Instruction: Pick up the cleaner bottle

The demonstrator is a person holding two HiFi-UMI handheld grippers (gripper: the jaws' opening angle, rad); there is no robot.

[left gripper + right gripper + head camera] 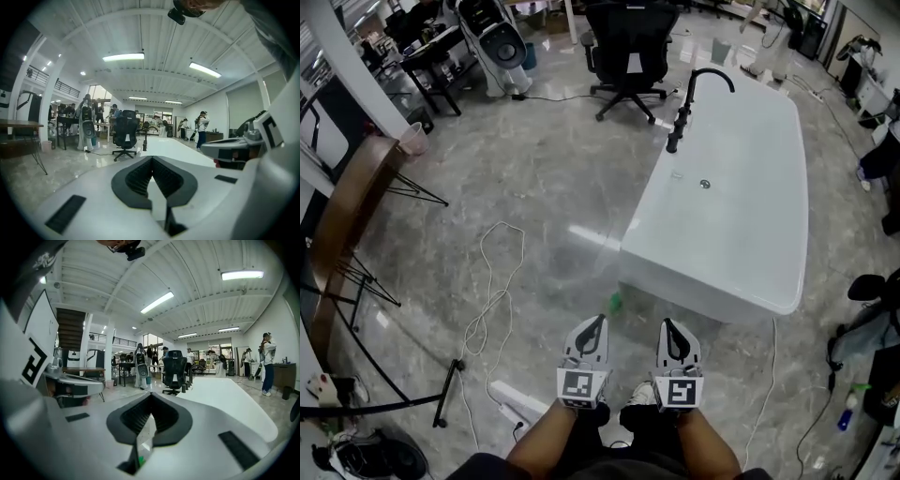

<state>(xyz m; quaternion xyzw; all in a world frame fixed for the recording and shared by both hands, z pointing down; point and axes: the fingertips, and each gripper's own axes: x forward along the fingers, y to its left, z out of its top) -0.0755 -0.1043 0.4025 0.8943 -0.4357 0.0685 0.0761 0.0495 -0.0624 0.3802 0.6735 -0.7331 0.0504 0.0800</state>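
Both the left gripper (597, 323) and the right gripper (669, 326) have their fingers closed on nothing, so this looks like the approach; next, one must open and reach what seems the cleaner bottle (616, 302), small and green, on the floor by the bathtub's (712, 291) near corner.

Bright, even indoor light from ceiling strip lamps (123, 57). A pale glare patch lies on the polished floor (586, 234). Both gripper views show strong fisheye bending, black vignetted corners and a soft, slightly blurred near foreground.
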